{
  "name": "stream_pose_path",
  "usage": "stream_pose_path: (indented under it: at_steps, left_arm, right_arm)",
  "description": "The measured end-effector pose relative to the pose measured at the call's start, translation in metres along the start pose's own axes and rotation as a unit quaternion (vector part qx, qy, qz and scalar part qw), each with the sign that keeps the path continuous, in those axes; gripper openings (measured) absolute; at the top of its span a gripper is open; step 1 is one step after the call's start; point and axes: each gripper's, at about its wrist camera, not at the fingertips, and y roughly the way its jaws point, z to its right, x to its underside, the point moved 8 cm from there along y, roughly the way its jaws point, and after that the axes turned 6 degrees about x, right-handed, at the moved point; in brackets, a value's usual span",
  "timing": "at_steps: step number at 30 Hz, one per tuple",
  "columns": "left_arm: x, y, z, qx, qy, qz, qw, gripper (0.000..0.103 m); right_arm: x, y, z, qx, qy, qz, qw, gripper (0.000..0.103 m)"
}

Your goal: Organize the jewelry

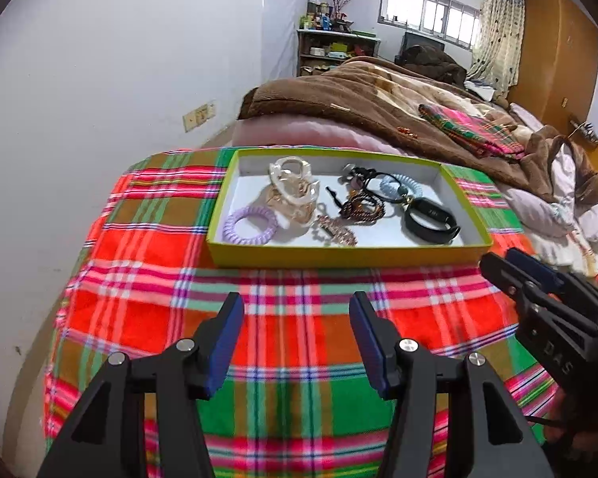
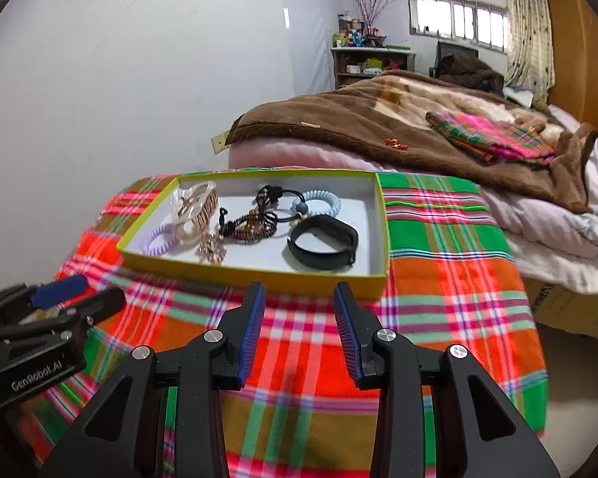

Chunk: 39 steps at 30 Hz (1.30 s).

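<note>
- Left hand-held gripper [image 1: 297, 338] & right hand-held gripper [image 2: 299, 328]: both w/ fingers apart, holding nothing, hovering over the plaid cloth [image 1: 299, 398] on the surface.
- Tray [image 2: 259, 275] just ahead, on the cloth; all jewelry sits inside.
- Black band [image 2: 323, 245] at right lies apart from the rest: prob. easiest first pick; come in low over the near wall, pinch one side.
- Purple coil tie [image 1: 250, 224] at left, blue coil tie [image 2: 323, 204] at back.
- Middle pile is tangled; lift slowly, one pc at a time.
</note>
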Motion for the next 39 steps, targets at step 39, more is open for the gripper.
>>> stream_pose_path:
  at_steps: [39]
  left_arm:
    - [0.031, -0.042, 0.006, -0.031, 0.012, 0.036, 0.9988, 0.057]
  right_arm:
    - [0.030, -0.046, -0.018, -0.009, 0.008, 0.015, 1.000, 0.052]
